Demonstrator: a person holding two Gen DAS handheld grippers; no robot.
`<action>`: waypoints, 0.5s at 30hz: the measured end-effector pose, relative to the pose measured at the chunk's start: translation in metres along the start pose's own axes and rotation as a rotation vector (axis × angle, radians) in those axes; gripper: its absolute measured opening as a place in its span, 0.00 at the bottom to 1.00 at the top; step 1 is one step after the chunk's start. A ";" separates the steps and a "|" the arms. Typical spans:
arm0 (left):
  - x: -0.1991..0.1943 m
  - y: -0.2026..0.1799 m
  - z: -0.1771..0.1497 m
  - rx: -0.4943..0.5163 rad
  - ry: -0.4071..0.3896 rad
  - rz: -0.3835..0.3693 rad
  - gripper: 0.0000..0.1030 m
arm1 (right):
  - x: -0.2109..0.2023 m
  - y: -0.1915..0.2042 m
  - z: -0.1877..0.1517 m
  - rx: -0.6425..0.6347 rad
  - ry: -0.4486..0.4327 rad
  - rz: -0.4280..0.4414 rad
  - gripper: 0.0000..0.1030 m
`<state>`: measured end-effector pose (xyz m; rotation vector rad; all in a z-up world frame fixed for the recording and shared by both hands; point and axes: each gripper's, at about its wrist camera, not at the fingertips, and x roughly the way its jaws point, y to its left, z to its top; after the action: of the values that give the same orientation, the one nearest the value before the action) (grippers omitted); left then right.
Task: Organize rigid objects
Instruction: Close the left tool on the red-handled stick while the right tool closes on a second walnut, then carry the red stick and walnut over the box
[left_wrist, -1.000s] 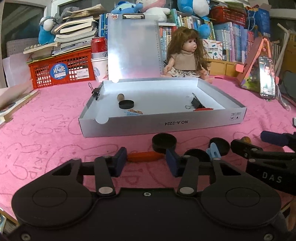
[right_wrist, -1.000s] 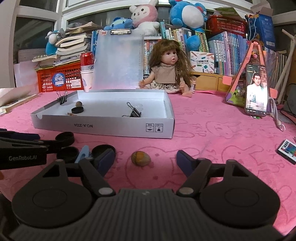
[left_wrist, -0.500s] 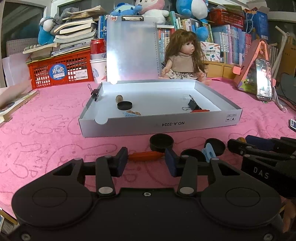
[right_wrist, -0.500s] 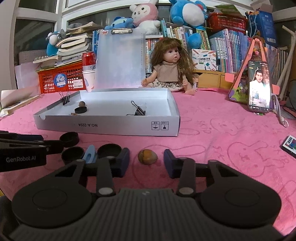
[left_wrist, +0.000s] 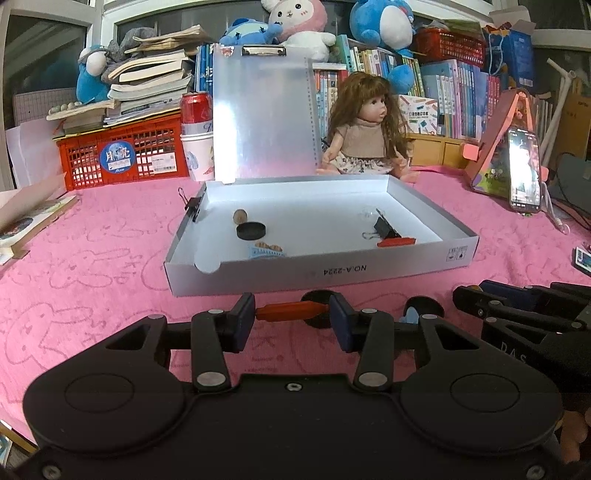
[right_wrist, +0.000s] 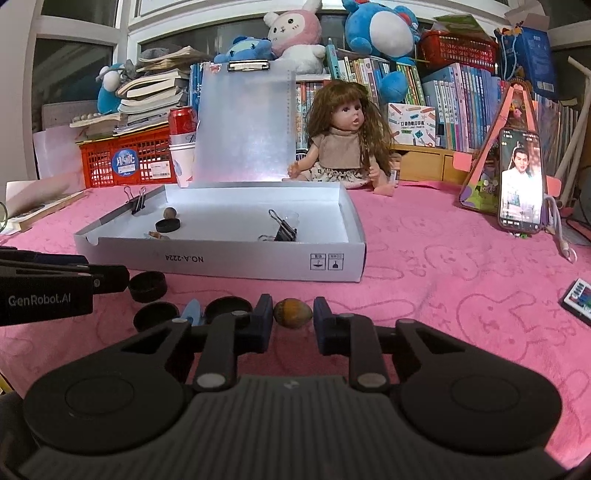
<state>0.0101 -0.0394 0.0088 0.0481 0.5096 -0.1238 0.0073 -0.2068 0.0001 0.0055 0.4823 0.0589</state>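
My left gripper (left_wrist: 291, 312) is shut on a short orange stick (left_wrist: 286, 311), held crosswise just in front of the white shallow box (left_wrist: 321, 273). A black cap (left_wrist: 319, 297) lies right behind the stick. My right gripper (right_wrist: 293, 314) has its jaws closing, with both blue pads against a brown nut (right_wrist: 293, 312) on the pink cloth. To its left lie three black caps (right_wrist: 147, 286) and a light blue clip (right_wrist: 192, 312). Inside the box (right_wrist: 221, 258) are a black cap (right_wrist: 168, 224), a brown ball (right_wrist: 170, 212), a binder clip (right_wrist: 282, 230) and a red piece (left_wrist: 395, 242).
A doll (right_wrist: 340, 147) and an upright clipboard (right_wrist: 243, 125) stand behind the box. A phone on a pink stand (right_wrist: 521, 188) is at the right, with a small remote (right_wrist: 578, 301) near the right edge. A red basket (right_wrist: 125, 162) with books sits far left.
The right gripper's jaws have come in from wide apart to meet the brown nut on both sides. The left gripper keeps its hold on the orange stick and has hardly moved.
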 end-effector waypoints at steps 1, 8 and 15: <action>0.000 0.001 0.002 0.000 -0.003 0.000 0.41 | 0.000 0.000 0.002 -0.002 -0.002 -0.002 0.27; 0.000 0.007 0.020 -0.004 -0.027 -0.004 0.41 | -0.002 0.000 0.016 0.011 -0.025 0.001 0.27; 0.005 0.015 0.040 -0.010 -0.044 -0.006 0.41 | 0.003 -0.003 0.031 0.023 -0.037 0.003 0.27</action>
<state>0.0361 -0.0277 0.0410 0.0345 0.4661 -0.1280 0.0244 -0.2091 0.0265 0.0298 0.4461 0.0564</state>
